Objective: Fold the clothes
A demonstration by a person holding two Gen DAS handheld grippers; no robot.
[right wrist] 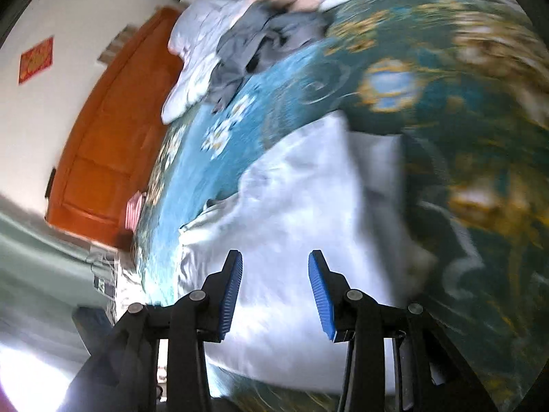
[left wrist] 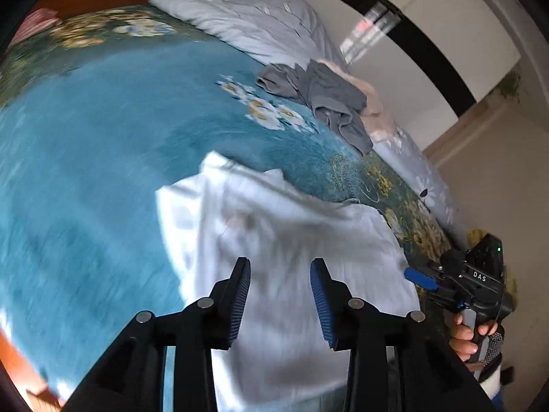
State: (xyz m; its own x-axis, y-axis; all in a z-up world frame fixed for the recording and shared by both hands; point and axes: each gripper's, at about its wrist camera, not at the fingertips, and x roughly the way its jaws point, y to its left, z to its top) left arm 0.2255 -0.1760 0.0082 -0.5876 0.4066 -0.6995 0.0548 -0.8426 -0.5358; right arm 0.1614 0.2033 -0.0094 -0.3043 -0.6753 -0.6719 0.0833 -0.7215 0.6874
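Lying under both spread tools (left wrist: 279,300) (right wrist: 274,295): white garment (left wrist: 291,233) (right wrist: 302,206).

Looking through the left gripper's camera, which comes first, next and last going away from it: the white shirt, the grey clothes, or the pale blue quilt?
From the left gripper:
1. White shirt, spread right in front of its open fingers.
2. Grey clothes, crumpled farther up the bed, toward the right.
3. Pale blue quilt, bunched at the bed's far end.

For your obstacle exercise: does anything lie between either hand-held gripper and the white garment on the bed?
Nothing visible does. Both the left hand-held gripper and right hand-held gripper are open directly over the white garment; the grey clothes lie farther back.
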